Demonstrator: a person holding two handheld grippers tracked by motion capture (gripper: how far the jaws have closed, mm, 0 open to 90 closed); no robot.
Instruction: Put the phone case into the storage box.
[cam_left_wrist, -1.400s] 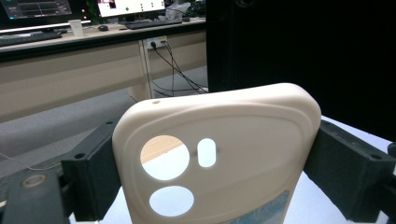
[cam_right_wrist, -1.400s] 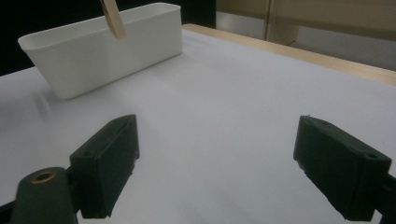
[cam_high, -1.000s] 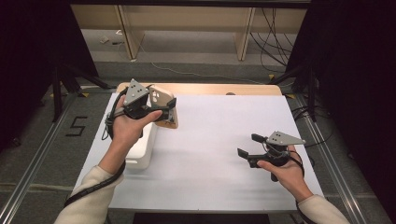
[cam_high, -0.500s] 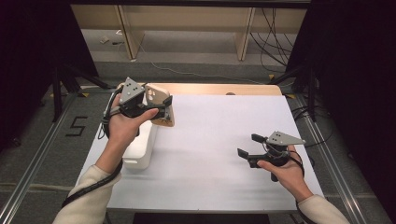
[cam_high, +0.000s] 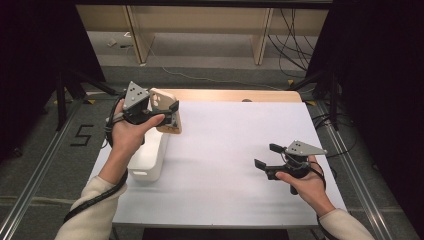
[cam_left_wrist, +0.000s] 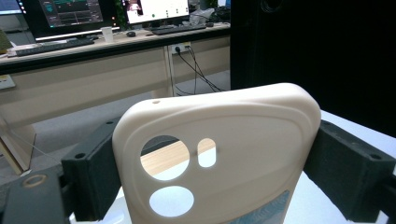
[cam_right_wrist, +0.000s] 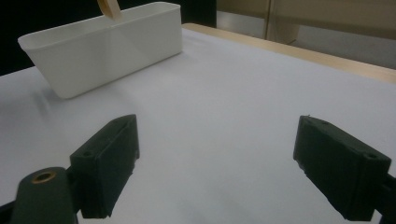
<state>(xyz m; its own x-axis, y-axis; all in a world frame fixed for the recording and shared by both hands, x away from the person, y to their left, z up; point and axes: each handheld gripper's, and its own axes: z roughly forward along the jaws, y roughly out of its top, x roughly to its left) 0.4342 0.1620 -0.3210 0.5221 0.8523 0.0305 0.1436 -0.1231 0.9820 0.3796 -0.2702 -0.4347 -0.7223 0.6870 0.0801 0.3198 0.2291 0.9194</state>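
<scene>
A cream phone case (cam_left_wrist: 224, 140) with round camera cut-outs stands upright between the two black jaws of my left gripper (cam_left_wrist: 217, 179), which press on its two side edges. In the high view my left gripper (cam_high: 170, 116) holds the case (cam_high: 161, 97) in the air above the far end of a white bin (cam_high: 150, 160). My right gripper (cam_high: 265, 155) hovers low over the right side of the white table sheet (cam_high: 225, 150), its jaws wide apart with nothing between them. In the right gripper view my right gripper (cam_right_wrist: 219, 149) points toward the bin (cam_right_wrist: 107, 46).
The bin stands along the table's left edge. A wooden strip (cam_high: 235, 95) runs along the table's far edge. Metal rails flank the table on both sides. Beyond it are desk legs and cables on the floor.
My left hand has shifted a little to the left with the phone case still in its jaws. The right hand has stayed in place.
</scene>
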